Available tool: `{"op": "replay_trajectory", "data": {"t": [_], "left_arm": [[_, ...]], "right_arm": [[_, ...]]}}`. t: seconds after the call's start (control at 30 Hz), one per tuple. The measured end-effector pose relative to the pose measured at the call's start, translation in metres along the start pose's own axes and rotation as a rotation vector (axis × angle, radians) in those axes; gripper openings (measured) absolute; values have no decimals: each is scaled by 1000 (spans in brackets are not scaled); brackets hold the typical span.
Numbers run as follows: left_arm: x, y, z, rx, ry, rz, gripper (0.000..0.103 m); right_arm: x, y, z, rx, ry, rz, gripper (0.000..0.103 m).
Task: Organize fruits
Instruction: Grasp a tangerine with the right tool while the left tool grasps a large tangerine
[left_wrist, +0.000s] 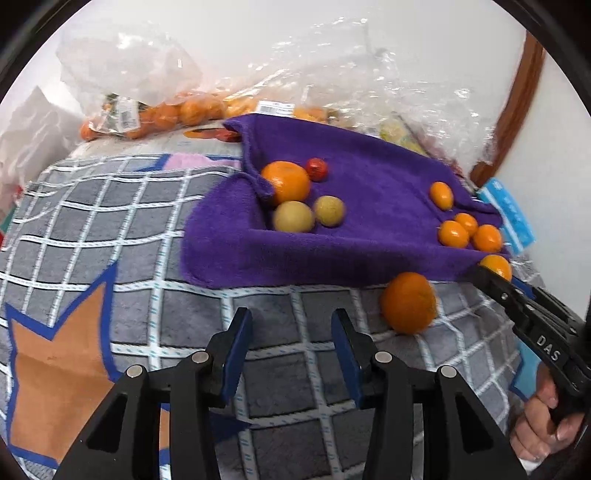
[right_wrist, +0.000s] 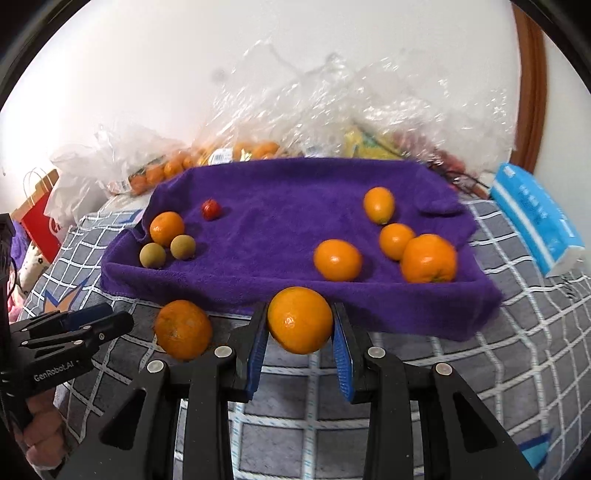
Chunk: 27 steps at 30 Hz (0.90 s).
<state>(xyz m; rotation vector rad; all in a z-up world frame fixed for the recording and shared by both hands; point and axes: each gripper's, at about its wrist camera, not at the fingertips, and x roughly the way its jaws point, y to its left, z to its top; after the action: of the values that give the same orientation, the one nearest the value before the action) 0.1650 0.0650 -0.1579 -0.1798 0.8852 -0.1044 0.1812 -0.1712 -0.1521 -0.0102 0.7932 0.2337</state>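
Note:
A purple towel (right_wrist: 288, 225) lies on the checked blanket and holds fruit. At its left are an orange (right_wrist: 167, 228), two brownish-green round fruits (right_wrist: 153, 254) and a small red fruit (right_wrist: 211, 209). At its right are several small oranges (right_wrist: 338, 259) and a bigger one (right_wrist: 428, 258). My right gripper (right_wrist: 300, 339) is shut on an orange (right_wrist: 300, 319) just before the towel's near edge. Another orange (right_wrist: 183, 329) lies on the blanket beside it; it also shows in the left wrist view (left_wrist: 408, 302). My left gripper (left_wrist: 291, 343) is open and empty above the blanket, left of that orange.
Clear plastic bags (right_wrist: 332, 110) with more oranges (left_wrist: 173, 114) lie behind the towel against the wall. A blue tissue pack (right_wrist: 535, 221) sits at the right. A red paper bag (right_wrist: 40, 218) stands at the far left. The grey checked blanket (left_wrist: 110, 221) covers the surface.

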Motion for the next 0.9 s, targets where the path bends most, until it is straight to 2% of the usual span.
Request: {"op": "replay_trajectory", "data": {"t": [0.1,0.23,0.37,0.57,0.7,0.9], "left_arm": [[-2,-2,-3,-7,7,-56,43],[-6,-21,-8,41,23,-47,45],[-12,-41,-12,66,26,-85,51],[-7,-61,-13,83,25,-34,57],[4,-67,-6,57,46,-50,57],[15,-81,-2,85,26,7,57]], "right_arm": [[-6,-11,-4,-7,-2,-6,33],[-18,-26,-15,-47,-17,-39,33],[-22,-40,-24,-32,-23,-47,33],[-23,-49,-32,-3,-19,-45,33],[-21,-49,-33,-7,-5,-46,33],[-22,-52,-34,13,-9,-64,33]]}}
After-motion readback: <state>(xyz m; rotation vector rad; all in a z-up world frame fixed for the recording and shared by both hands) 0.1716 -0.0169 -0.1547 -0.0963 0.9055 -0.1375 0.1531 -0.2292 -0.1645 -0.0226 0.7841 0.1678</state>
